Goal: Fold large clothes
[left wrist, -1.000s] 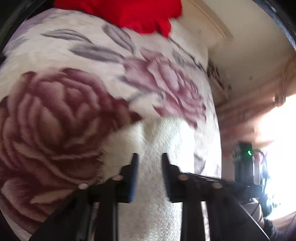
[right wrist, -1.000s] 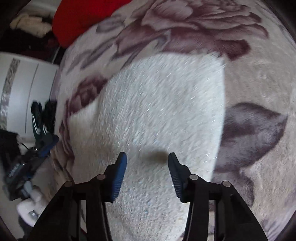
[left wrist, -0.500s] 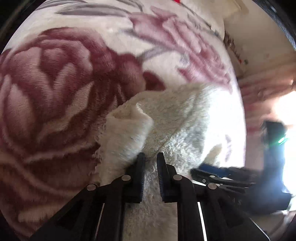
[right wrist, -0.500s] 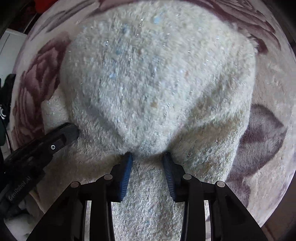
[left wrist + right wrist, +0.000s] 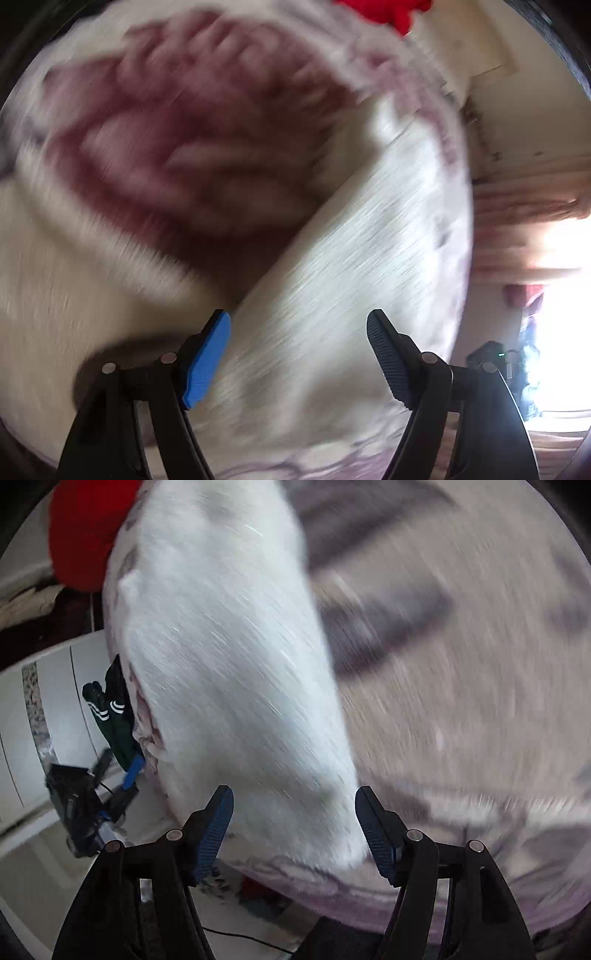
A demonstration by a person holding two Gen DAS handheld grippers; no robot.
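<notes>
White fluffy knit garment (image 5: 332,295) lies folded on rose-print blanket (image 5: 177,155); left gripper (image 5: 297,354) and right gripper (image 5: 293,830) just opened, nothing pinched. Risk: springy pile unfolds, or passing fingers snag it.

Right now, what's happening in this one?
A person with a gripper in each hand is folding a white fleece on a floral blanket. The left gripper and the right gripper have just been opening; nothing is pinched in either. The fleece lies loose on the blanket. Both views are motion-blurred.

Blanket (image 5: 192,155) roses — motion-blurred
</notes>
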